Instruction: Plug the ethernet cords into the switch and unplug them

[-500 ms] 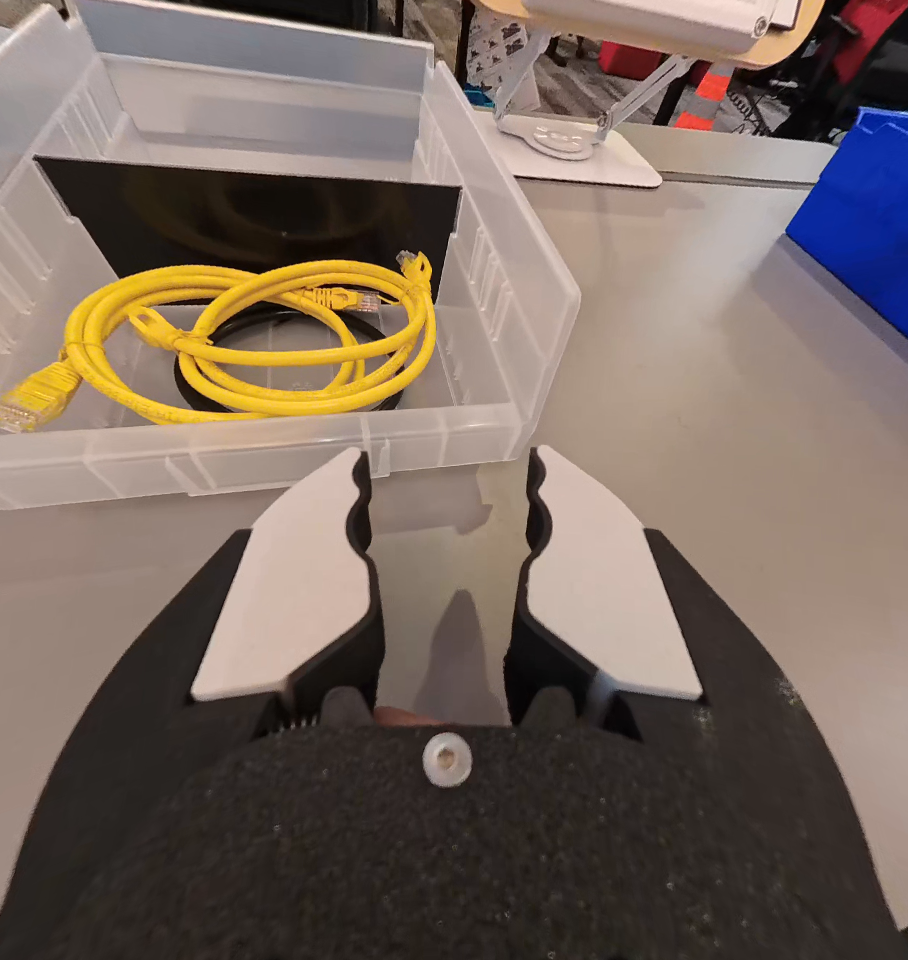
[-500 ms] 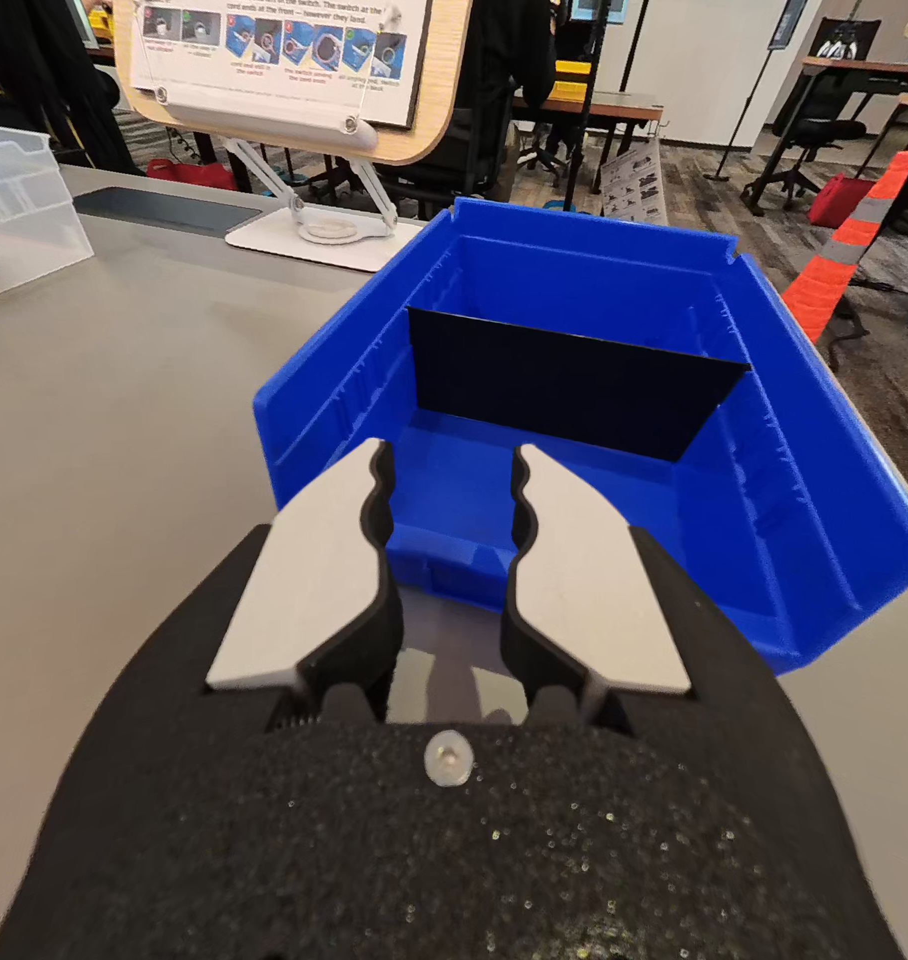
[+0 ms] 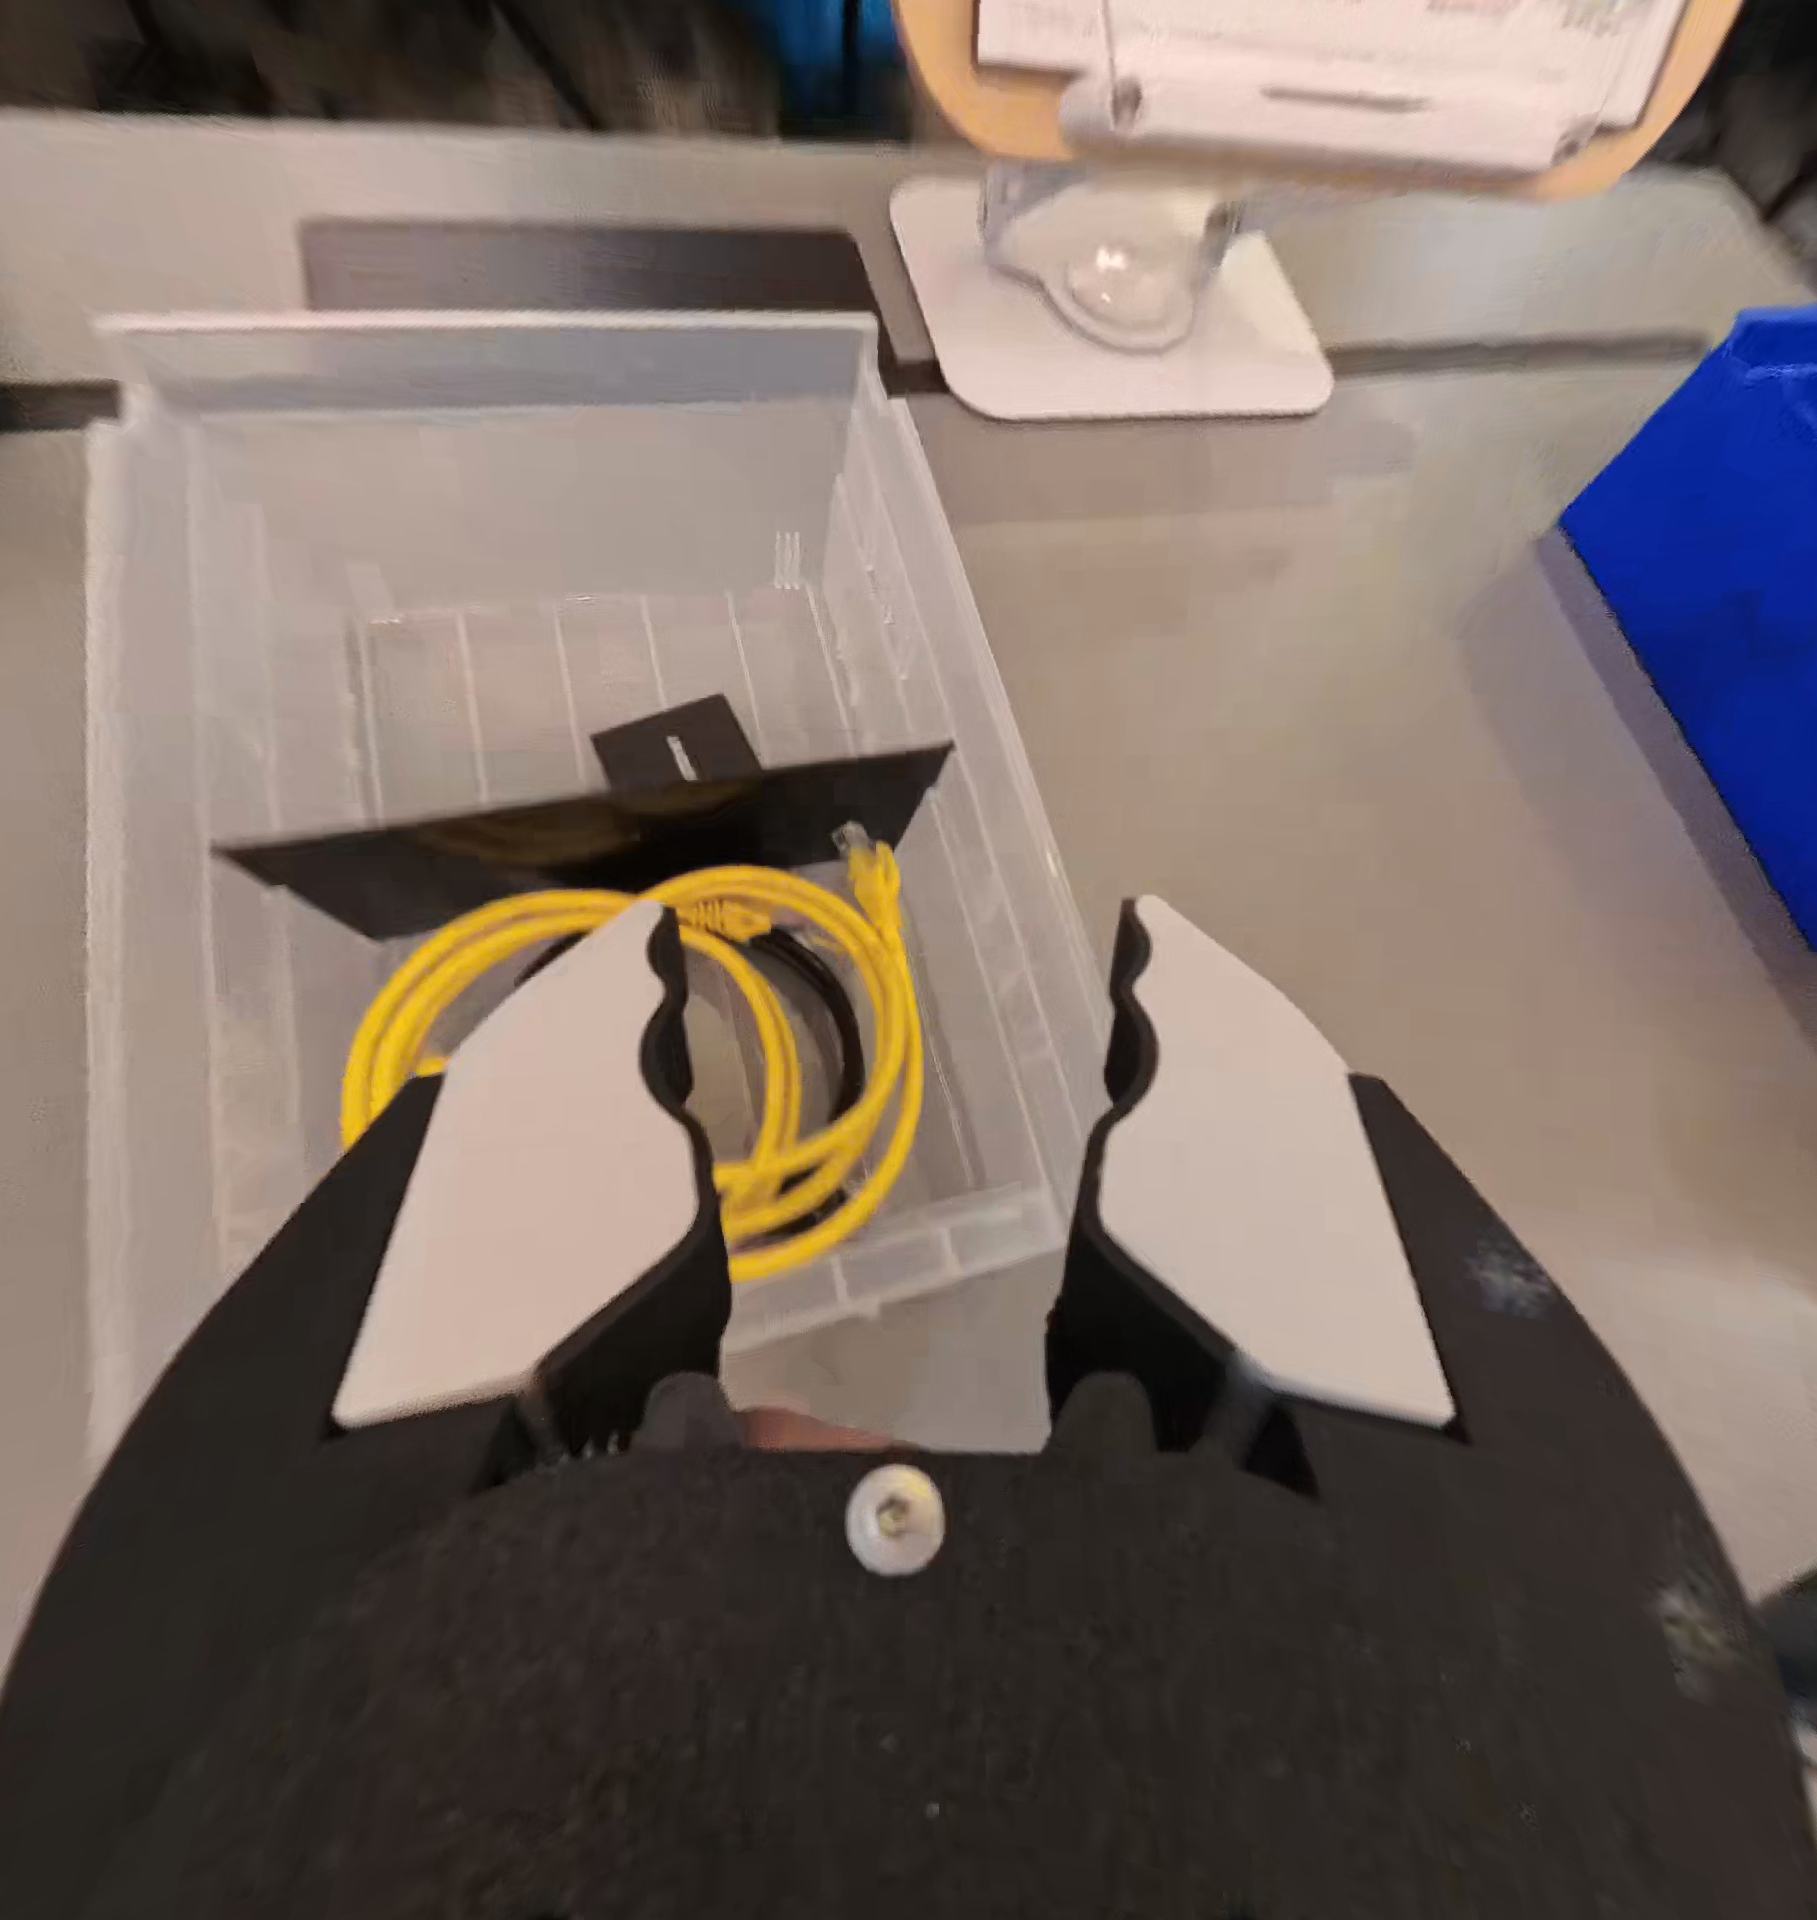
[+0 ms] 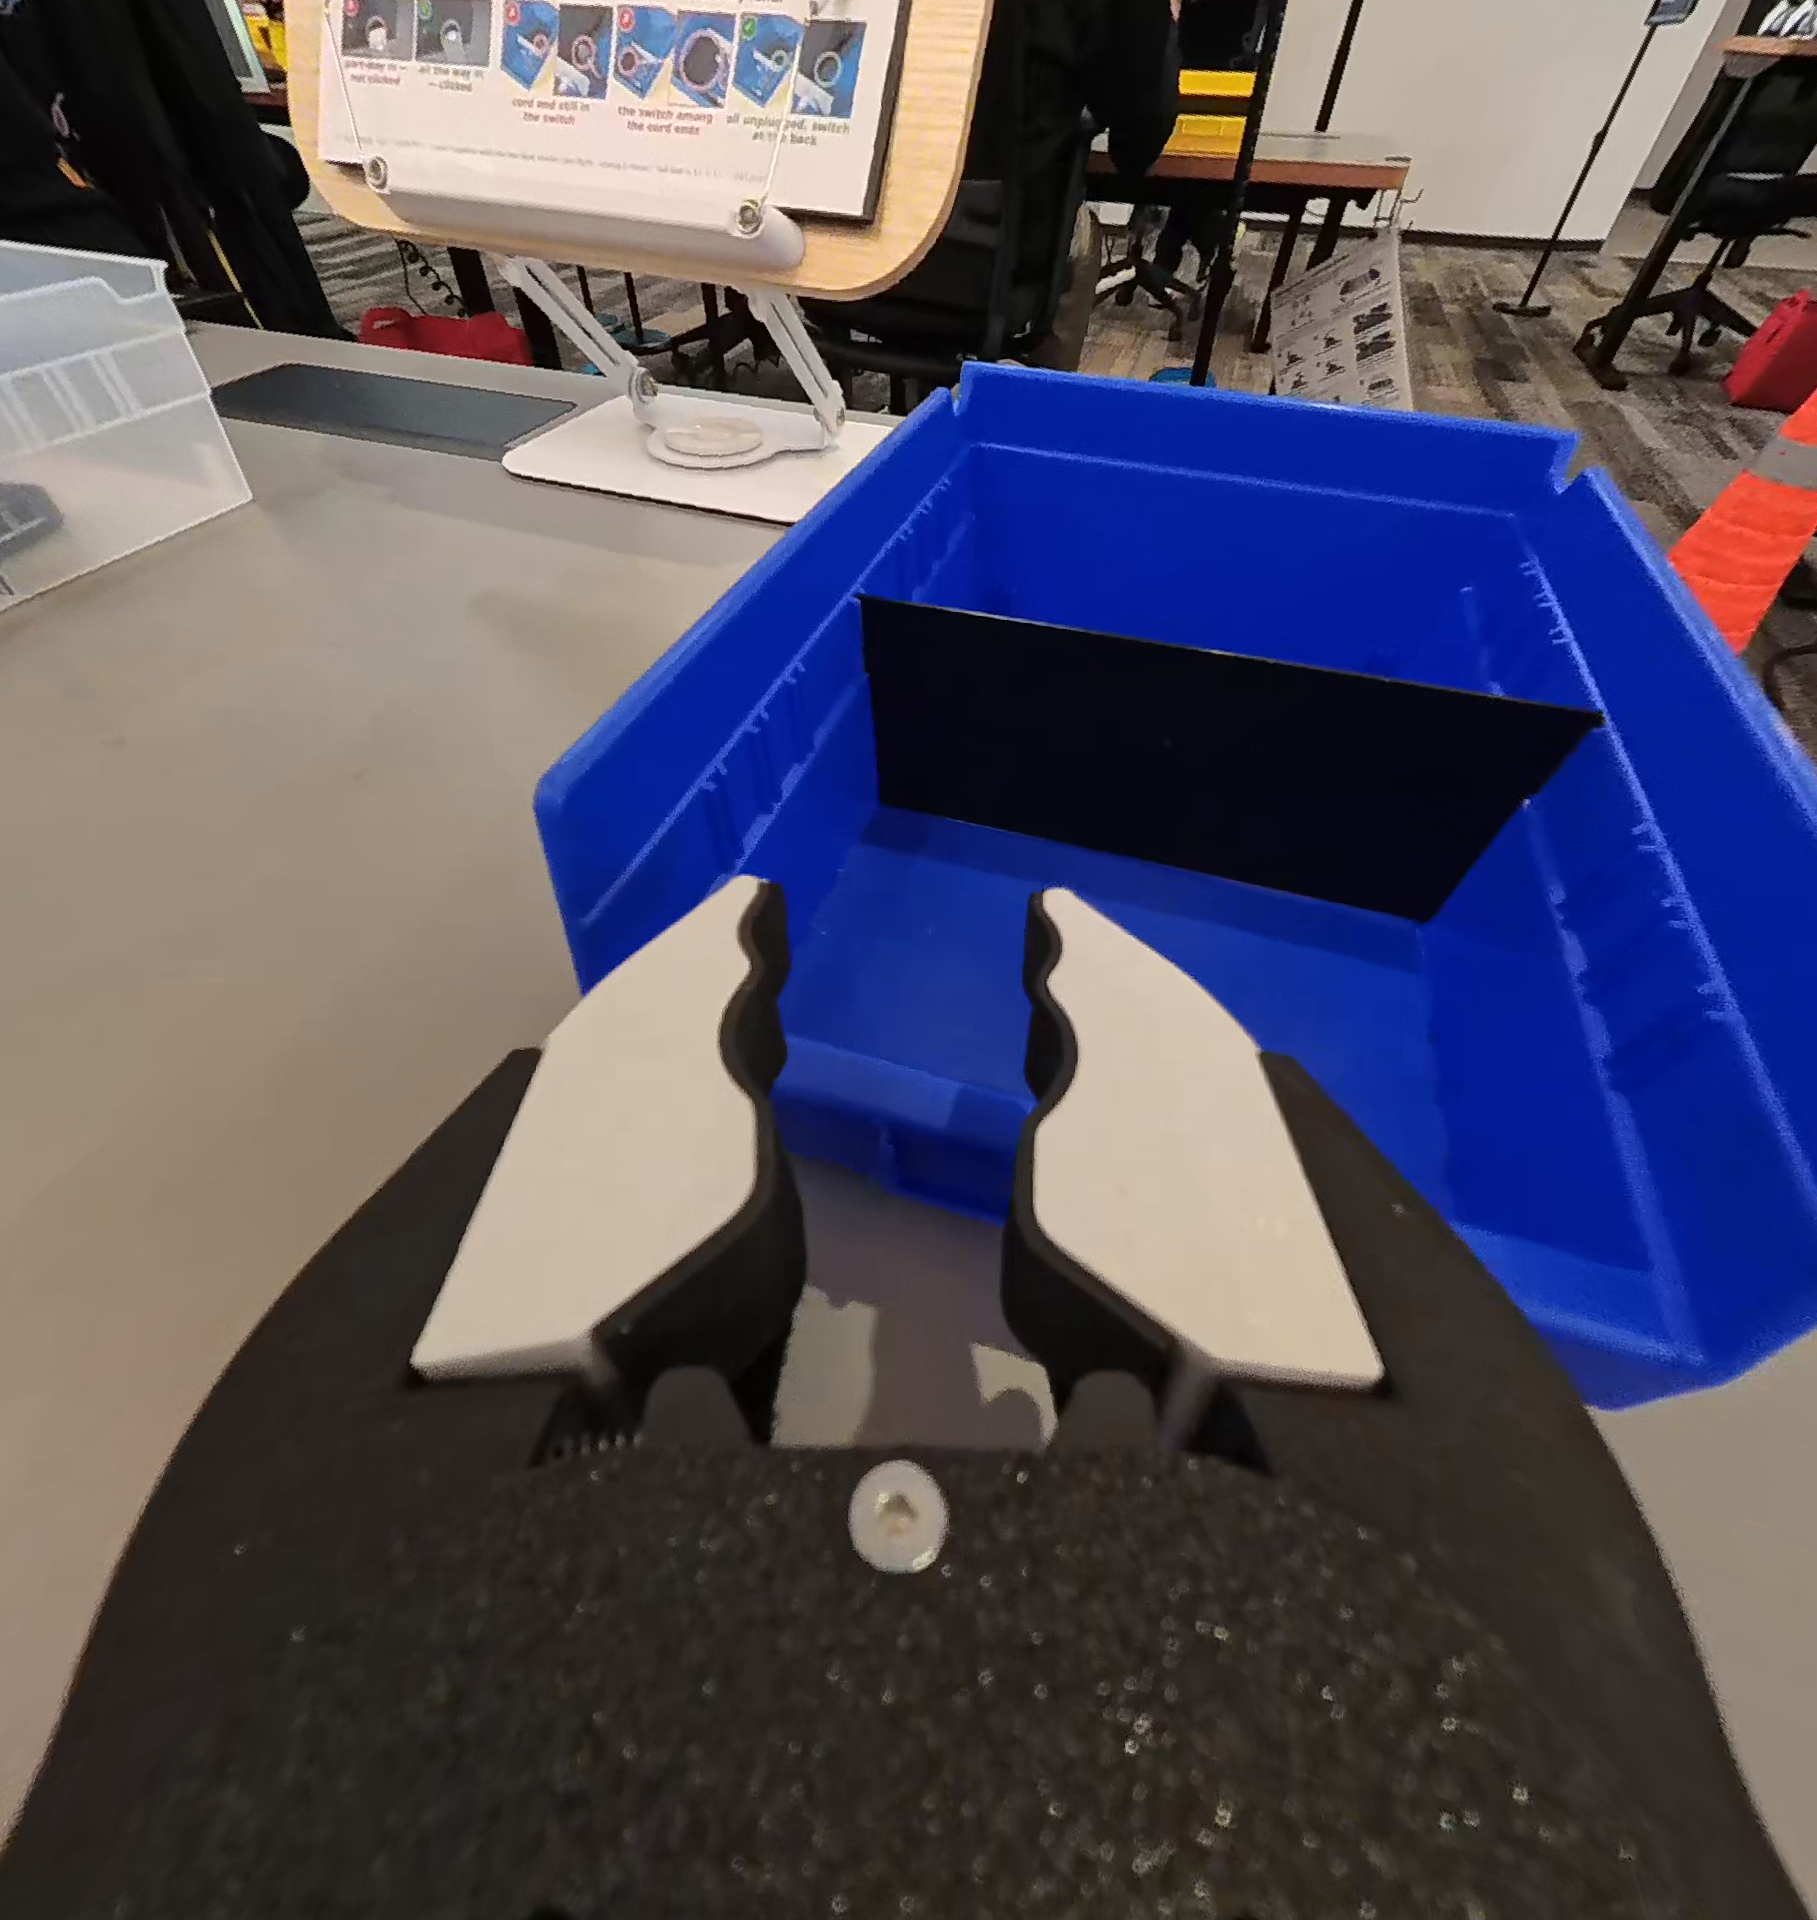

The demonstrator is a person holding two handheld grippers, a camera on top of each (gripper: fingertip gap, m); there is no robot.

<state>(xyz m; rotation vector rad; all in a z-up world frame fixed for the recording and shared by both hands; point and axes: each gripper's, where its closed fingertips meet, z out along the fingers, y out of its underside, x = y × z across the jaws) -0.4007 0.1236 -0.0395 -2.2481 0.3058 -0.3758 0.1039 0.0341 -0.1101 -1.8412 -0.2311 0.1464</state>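
Observation:
In the left wrist view a coil of yellow ethernet cords (image 3: 862,1039) lies in the front part of a clear plastic bin (image 3: 987,810), over a black ring-shaped thing. A black divider (image 3: 571,842) crosses the bin, and a small black box (image 3: 675,753) shows behind it. My left gripper (image 3: 899,914) is wide open and empty, above the bin's front right part. In the right wrist view my right gripper (image 4: 899,899) is open and empty, in front of a blue bin (image 4: 738,748) with a black divider (image 4: 1195,748). The blue bin's front part holds nothing.
A wooden-edged sign board on a white stand (image 4: 675,436) stands at the back of the grey table (image 4: 208,831). The clear bin (image 4: 73,416) shows at the left of the right wrist view. The blue bin (image 3: 1735,623) lies right of the clear bin. Some 50 cm of space lies between my two pairs of fingers.
My left gripper has risen and moved forward over the clear bin, tilting down, and its jaws have opened wider. The right gripper has barely moved.

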